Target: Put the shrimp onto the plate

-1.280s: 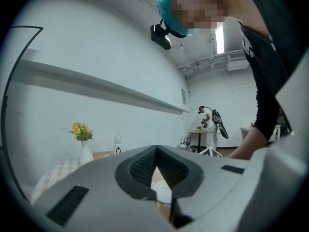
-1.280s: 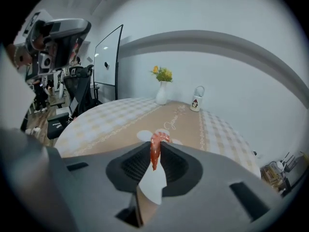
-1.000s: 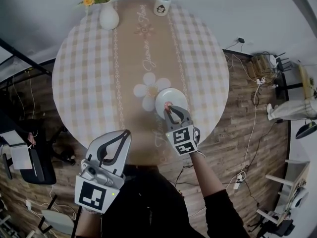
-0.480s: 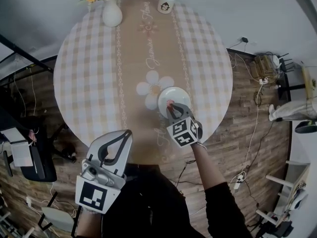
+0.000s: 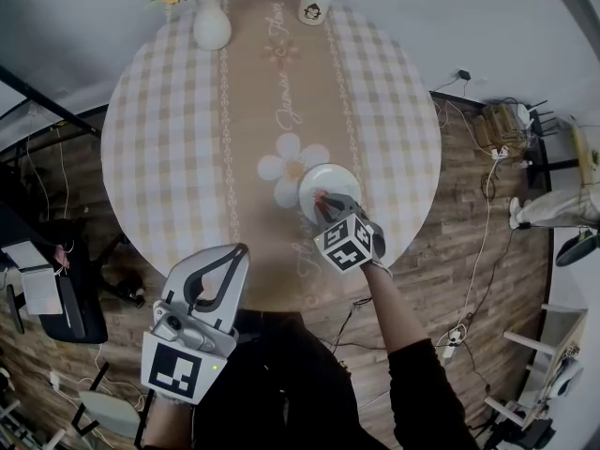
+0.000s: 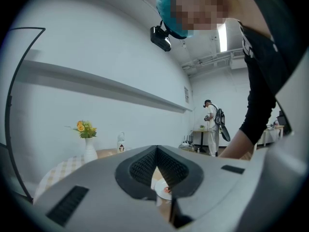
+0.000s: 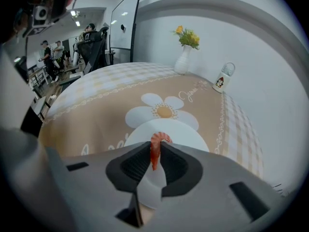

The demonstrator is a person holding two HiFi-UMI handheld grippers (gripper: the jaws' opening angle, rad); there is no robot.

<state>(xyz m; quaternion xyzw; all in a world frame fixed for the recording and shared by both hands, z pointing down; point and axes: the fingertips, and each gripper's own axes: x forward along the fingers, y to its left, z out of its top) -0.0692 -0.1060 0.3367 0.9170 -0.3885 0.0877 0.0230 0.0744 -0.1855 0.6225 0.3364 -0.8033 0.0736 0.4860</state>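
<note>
A small red-orange shrimp (image 7: 155, 150) hangs pinched between the jaws of my right gripper (image 7: 154, 154), right over the white plate (image 7: 181, 131). In the head view that right gripper (image 5: 325, 203) sits above the near part of the plate (image 5: 336, 178), with the shrimp (image 5: 322, 196) as a small pink spot at its tips. My left gripper (image 5: 233, 252) is held low at the table's near edge, off to the left, its jaws together with nothing between them. The left gripper (image 6: 157, 153) view shows the plate (image 6: 163, 192) far ahead through a small gap.
The round table (image 5: 169, 139) has a checked cloth with a tan runner and a daisy print (image 5: 292, 168). A white vase with yellow flowers (image 5: 210, 22) and a small penguin cup (image 5: 315, 6) stand at the far edge. Cables lie on the wood floor (image 5: 469, 251) at right.
My right gripper has shifted slightly forward and right over the plate, still with the shrimp in it. The left gripper has stayed in place.
</note>
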